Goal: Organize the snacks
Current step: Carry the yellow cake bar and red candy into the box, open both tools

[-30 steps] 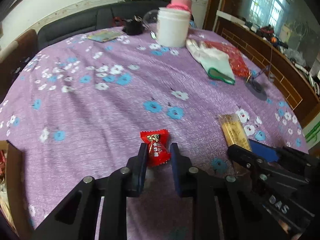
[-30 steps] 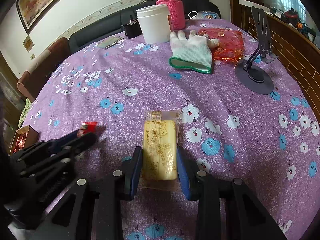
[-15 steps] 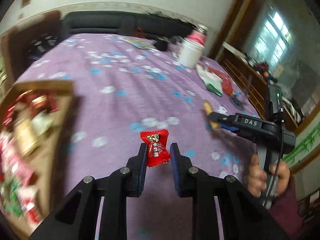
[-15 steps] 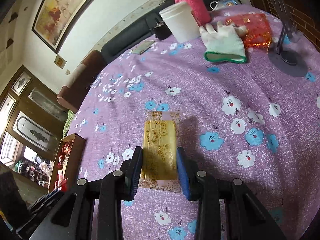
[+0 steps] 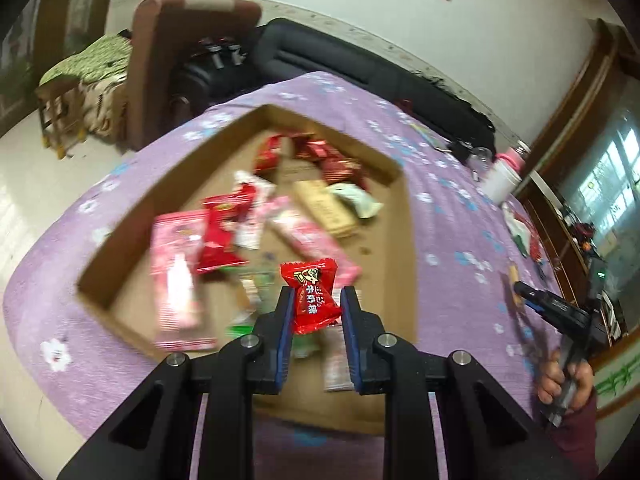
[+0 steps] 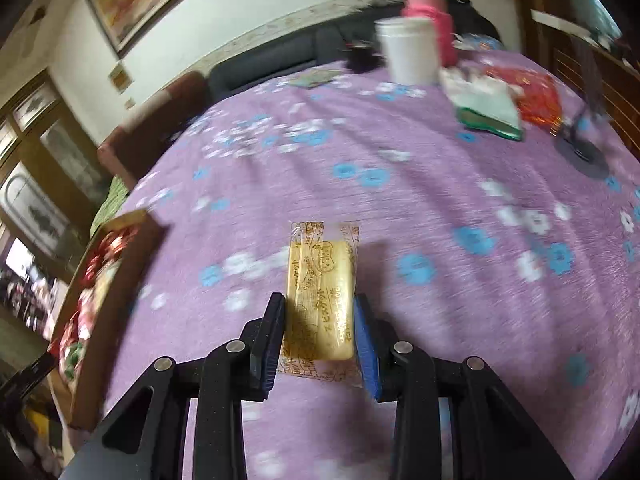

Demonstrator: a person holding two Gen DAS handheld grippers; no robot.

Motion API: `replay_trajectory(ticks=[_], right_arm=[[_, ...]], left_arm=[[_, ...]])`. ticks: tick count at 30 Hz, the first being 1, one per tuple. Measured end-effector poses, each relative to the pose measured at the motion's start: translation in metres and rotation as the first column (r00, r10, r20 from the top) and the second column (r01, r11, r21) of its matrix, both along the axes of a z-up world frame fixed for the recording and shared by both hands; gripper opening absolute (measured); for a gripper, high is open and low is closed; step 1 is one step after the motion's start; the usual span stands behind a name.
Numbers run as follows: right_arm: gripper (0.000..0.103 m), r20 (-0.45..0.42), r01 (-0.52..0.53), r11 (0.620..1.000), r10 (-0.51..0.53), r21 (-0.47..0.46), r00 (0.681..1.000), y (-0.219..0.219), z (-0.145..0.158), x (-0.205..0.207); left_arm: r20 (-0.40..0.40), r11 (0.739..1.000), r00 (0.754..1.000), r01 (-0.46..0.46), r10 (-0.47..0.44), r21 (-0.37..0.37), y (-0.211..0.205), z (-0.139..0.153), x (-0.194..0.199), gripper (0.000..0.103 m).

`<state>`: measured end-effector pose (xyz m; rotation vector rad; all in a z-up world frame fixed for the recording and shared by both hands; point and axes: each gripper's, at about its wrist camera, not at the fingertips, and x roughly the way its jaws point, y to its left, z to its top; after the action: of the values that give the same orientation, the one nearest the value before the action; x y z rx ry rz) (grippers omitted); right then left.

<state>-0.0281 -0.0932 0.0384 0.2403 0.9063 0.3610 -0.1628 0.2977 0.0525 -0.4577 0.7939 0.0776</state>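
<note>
My left gripper [image 5: 316,304] is shut on a red wrapped candy [image 5: 313,296] and holds it in the air over the near part of a cardboard box [image 5: 406,216] that holds several wrapped snacks. My right gripper [image 6: 320,312] is shut on a long yellow biscuit packet [image 6: 320,280] and holds it above the purple flowered tablecloth [image 6: 400,168]. The box also shows at the left edge of the right wrist view [image 6: 154,226]. The right gripper shows at the right edge of the left wrist view [image 5: 556,308].
At the far side stand a white tub [image 6: 408,52] and a pink-sleeved bottle [image 6: 430,12]. A white glove [image 6: 484,108], a red pouch [image 6: 538,98] and a black stand [image 6: 584,152] lie at the right. A brown chair [image 5: 160,60] and dark sofa [image 5: 360,68] stand beyond the table.
My left gripper has carried the red candy left, from beside the box to over it. My right gripper has lifted the yellow packet off the cloth and moved it left toward the box.
</note>
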Motion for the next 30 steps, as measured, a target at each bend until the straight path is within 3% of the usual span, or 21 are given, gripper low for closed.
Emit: replay_trajectory(ticks=[6, 10, 14, 15, 17, 19, 22, 25, 30], right_arm=[[0.036, 0.016, -0.197, 0.980, 0.198, -0.007, 0.980, 0.089, 0.023, -0.026], [0.037, 0.018, -0.324, 0.946, 0.325, -0.023, 0.946, 0.156, 0.034, -0.036], [0.037, 0.016, -0.395, 0.916, 0.397, -0.070, 0.918, 0.208, 0.035, -0.043], [0.037, 0.014, -0.406, 0.910, 0.408, -0.086, 0.913, 0.219, 0.033, -0.043], [0.037, 0.008, -0.423, 0.898, 0.427, -0.120, 0.904, 0.242, 0.029, -0.043], [0.037, -0.001, -0.433, 0.891, 0.437, -0.140, 0.900, 0.256, 0.026, -0.040], [0.036, -0.002, -0.431, 0.886, 0.438, -0.171, 0.899, 0.273, 0.019, -0.031], [0.037, 0.008, -0.416, 0.889, 0.425, -0.193, 0.905, 0.282, 0.014, -0.027], [0.037, 0.053, -0.388, 0.900, 0.405, -0.197, 0.913, 0.270, 0.023, -0.034]], left_arm=[[-0.030, 1.000, 0.999, 0.013, -0.014, -0.009, 0.007, -0.014, 0.001, 0.022], [-0.039, 0.998, 0.998, 0.043, -0.041, 0.043, -0.003, -0.015, -0.001, 0.022], [-0.067, 0.990, 0.995, 0.085, -0.077, 0.112, -0.015, -0.012, -0.003, 0.029], [-0.065, 0.991, 0.994, 0.093, -0.087, 0.097, -0.014, -0.011, -0.006, 0.031], [-0.049, 0.993, 0.995, 0.094, -0.091, 0.071, -0.011, -0.007, -0.012, 0.056], [-0.014, 0.994, 0.997, 0.073, -0.072, 0.084, -0.007, 0.000, -0.021, 0.067], [0.029, 0.994, 0.998, 0.052, -0.055, 0.091, 0.001, 0.009, -0.032, 0.069], [0.058, 0.996, 0.998, 0.016, -0.021, 0.087, 0.010, 0.014, -0.040, 0.078], [0.067, 0.996, 0.998, -0.021, 0.016, 0.082, 0.019, 0.016, -0.045, 0.078]])
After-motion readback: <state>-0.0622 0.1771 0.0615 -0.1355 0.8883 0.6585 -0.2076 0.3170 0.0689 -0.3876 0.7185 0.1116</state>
